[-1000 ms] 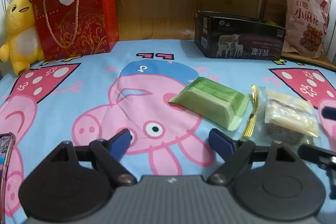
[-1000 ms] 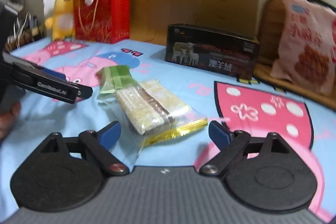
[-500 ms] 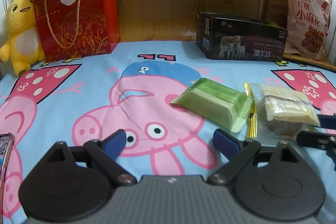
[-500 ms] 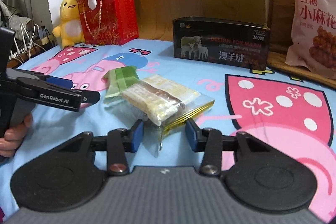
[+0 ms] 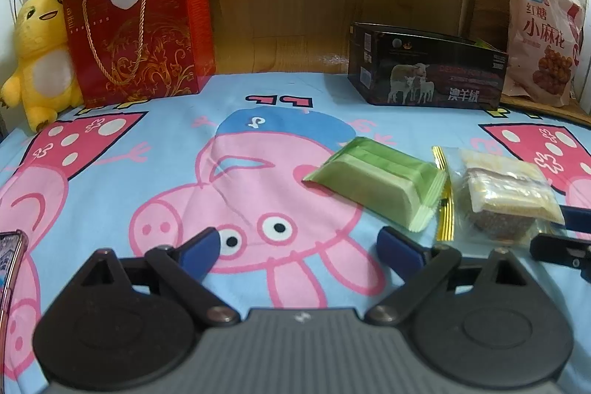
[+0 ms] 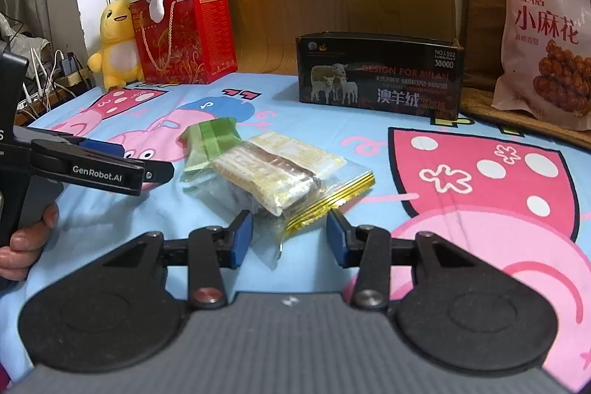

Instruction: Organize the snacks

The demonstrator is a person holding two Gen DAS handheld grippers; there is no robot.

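A clear bag of layered cake with a gold sealing strip lies on the cartoon-pig bedsheet. A green wrapped snack rests just behind it to the left. My right gripper has its blue pads pressed on the near end of the clear bag. In the left wrist view the green snack lies ahead to the right, the clear bag beyond it, and the right gripper comes in at the edge. My left gripper stands open over the sheet, nothing between its fingers.
An open black box with sheep on it stands at the back, a large pink snack bag to its right. At the back left are a red gift box and a yellow plush. A hand holds the left gripper.
My right jaws have drawn in from wide open onto the near end of the clear bag. The left jaws have spread a little wider. The left hand has stayed where it was.
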